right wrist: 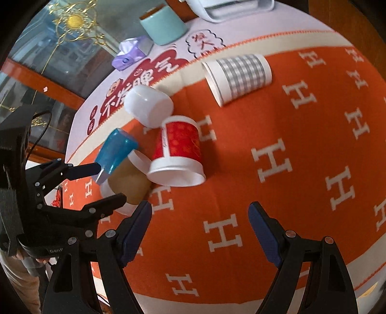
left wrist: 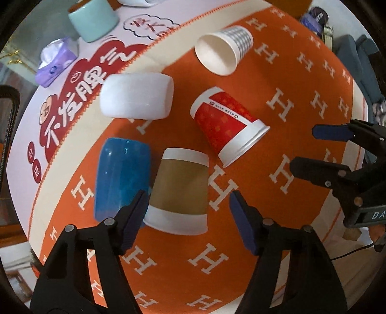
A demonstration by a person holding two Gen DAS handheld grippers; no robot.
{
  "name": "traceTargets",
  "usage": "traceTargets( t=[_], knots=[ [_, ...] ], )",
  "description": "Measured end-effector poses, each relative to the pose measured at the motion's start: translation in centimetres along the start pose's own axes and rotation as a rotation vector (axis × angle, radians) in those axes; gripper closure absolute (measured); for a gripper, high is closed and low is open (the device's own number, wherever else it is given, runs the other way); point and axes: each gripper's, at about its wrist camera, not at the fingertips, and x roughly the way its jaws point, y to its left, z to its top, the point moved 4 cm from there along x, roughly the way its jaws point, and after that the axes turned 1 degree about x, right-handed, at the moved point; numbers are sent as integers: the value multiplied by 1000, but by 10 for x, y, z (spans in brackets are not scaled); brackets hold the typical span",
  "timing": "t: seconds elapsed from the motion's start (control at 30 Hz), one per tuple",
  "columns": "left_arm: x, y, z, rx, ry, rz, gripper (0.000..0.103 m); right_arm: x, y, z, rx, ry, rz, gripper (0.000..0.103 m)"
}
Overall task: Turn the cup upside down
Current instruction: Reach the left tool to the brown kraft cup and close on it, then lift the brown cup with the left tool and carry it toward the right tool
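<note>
Several cups stand upside down on the orange cloth (left wrist: pixel 277 72): a brown paper cup (left wrist: pixel 181 190), a blue plastic cup (left wrist: pixel 120 176), a white plastic cup (left wrist: pixel 137 96) and a red paper cup (left wrist: pixel 226 123). A grey-checked paper cup (left wrist: pixel 222 50) lies on its side, mouth toward me. My left gripper (left wrist: pixel 188 217) is open, its fingers either side of the brown cup's rim. My right gripper (right wrist: pixel 200 224) is open and empty over bare cloth in front of the red cup (right wrist: pixel 178 152); it also shows in the left wrist view (left wrist: pixel 306 147). The checked cup (right wrist: pixel 238 77) lies far off.
A mint ceramic cup (left wrist: pixel 94 19) and a purple tissue pack (left wrist: pixel 55 62) sit on the printed mat (left wrist: pixel 72 96) beyond the cloth. A white appliance (right wrist: pixel 231 9) stands at the back. The table edge runs close on the left in the right wrist view.
</note>
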Motion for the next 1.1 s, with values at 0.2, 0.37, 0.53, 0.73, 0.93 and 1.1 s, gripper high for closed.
traceTargets(
  t=[0.2, 0.37, 0.53, 0.73, 0.93, 1.1],
  knots=[
    [21, -7, 4, 50, 69, 18, 37, 11, -9, -3, 26, 17, 6, 19],
    [35, -12, 6, 71, 95, 37, 37, 14, -14, -1, 43, 23, 12, 19],
    [47, -12, 5, 54, 125, 48, 40, 15, -15, 1, 48, 25, 17, 19],
    [44, -4, 4, -50, 99, 26, 43, 10, -17, -3, 40, 27, 19, 19],
    [16, -1, -13, -160, 63, 31, 43, -1, -13, -10, 15, 25, 24, 19],
    [-16, -8, -37, -306, 32, -2, 43, -16, -7, -21, -20, 25, 36, 19]
  ],
)
